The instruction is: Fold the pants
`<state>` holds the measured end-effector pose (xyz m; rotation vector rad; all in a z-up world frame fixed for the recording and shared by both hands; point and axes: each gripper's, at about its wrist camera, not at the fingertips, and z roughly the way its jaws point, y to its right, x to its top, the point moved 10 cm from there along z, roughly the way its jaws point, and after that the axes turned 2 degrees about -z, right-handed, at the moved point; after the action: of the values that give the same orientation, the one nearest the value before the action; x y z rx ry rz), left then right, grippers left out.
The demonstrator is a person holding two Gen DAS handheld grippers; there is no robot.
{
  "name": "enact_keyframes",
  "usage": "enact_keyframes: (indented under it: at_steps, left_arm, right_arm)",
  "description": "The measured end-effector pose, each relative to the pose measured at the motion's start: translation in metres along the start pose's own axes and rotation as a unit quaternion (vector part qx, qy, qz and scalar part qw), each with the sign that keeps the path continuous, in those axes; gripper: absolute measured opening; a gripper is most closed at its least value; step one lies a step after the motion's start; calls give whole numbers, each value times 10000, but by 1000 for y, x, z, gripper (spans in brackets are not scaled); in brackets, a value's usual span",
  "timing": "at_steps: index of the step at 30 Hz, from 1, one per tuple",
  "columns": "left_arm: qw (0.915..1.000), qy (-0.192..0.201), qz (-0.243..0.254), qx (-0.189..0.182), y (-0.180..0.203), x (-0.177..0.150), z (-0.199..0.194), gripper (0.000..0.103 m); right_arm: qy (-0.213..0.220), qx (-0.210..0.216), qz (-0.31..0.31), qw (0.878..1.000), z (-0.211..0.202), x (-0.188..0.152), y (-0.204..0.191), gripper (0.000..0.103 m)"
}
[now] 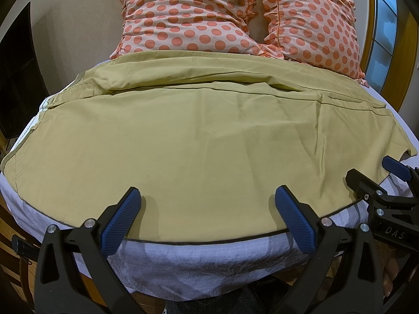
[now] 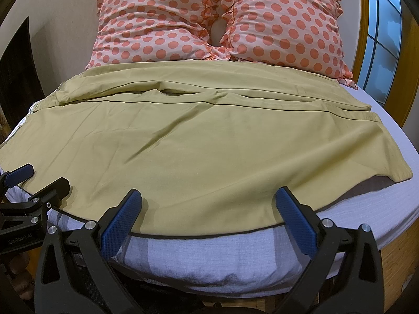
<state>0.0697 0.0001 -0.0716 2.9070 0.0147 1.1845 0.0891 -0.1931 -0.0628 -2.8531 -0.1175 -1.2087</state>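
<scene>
Yellow-green pants (image 1: 196, 130) lie spread flat across the bed, one leg laid over the other, waistband at the left and hems at the right; they also show in the right wrist view (image 2: 204, 141). My left gripper (image 1: 207, 198) is open and empty, its fingertips just over the near edge of the pants. My right gripper (image 2: 207, 198) is open and empty over the same near edge, further right. The right gripper shows in the left wrist view (image 1: 371, 172), and the left gripper shows in the right wrist view (image 2: 42, 178).
The bed has a pale lilac sheet (image 1: 204, 261) (image 2: 340, 209). Two pink pillows with orange dots (image 1: 209, 15) (image 2: 204, 21) lean at the head, touching the far edge of the pants. A window (image 2: 379, 41) is at the right, a dark panel (image 1: 15, 73) at the left.
</scene>
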Motion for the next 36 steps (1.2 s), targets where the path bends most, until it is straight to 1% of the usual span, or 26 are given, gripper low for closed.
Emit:
enact_keyframes:
  at_steps: [26,32,36]
  left_arm:
    - [10000,-2,1,2,0,0,0,101]
    - [10000,5,1,3,0,0,0,101]
    - [10000,84,28,3,0,0,-1,101]
  right_arm:
    - [18,1,-2,10000,0,0,1,102]
    - [136,4,-4,9999,-2,2,0,102]
    - [342,100,-98,9993,-3,2,2,102]
